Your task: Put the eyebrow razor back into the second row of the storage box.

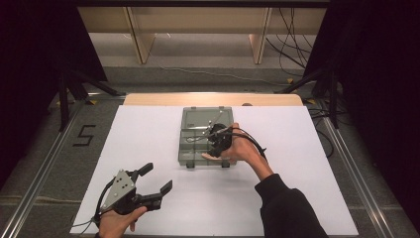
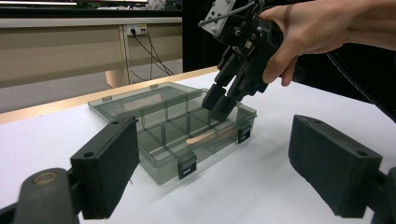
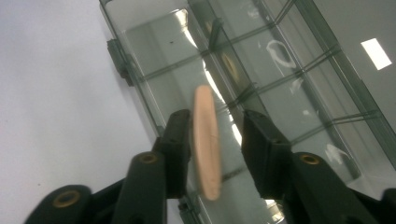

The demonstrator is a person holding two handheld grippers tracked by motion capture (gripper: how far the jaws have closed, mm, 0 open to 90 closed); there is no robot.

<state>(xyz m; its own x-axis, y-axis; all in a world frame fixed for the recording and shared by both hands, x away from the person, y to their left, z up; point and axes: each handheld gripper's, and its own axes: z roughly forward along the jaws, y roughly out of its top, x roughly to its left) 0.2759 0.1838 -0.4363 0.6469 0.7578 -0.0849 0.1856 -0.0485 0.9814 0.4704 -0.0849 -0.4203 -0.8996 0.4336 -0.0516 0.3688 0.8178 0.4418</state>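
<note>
The right gripper [image 3: 215, 140] is hanging spread over the box [image 1: 187, 130], the wooden stick [image 3: 207, 140] lying loose in its front-edge compartment; placing looks done, withdrawal remaining. The left gripper [image 1: 157, 177] is resting spread, empty.

In the high view the right tongs [image 1: 218, 140] and the hand hide the organizer box's [image 1: 190, 144] right compartments and the wooden stick, while in the right tongs view the stick's [image 3: 207, 140] near end is blurred and the box runs off the edges.
</note>
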